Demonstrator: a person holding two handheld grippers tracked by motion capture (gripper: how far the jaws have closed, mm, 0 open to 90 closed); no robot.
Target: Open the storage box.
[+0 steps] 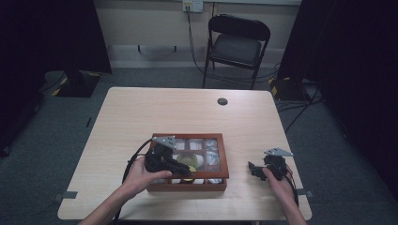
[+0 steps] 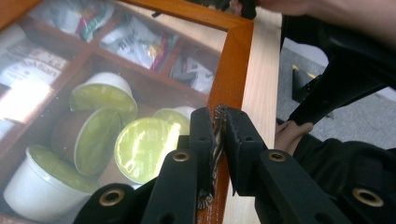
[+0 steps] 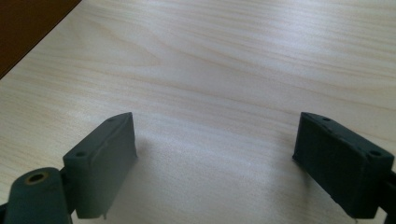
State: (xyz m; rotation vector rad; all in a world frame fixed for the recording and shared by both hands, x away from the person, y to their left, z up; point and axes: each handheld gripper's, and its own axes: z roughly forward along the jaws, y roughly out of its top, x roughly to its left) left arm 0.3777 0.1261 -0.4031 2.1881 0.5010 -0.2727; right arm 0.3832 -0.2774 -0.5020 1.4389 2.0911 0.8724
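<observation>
Pinching the small metal clasp (image 2: 218, 135) on the wooden box's (image 1: 187, 183) glass lid, the left gripper (image 2: 218, 122) looks mid-lift; next, a steady upward swing.

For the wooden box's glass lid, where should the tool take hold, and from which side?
By the small metal latch on the front edge of the lid, coming from the person's side of the wooden box. It is a thin tab that sticks out from the frame, narrow enough to pinch. The left tool is already shut on it there; the glass pane offers no hold.
</observation>
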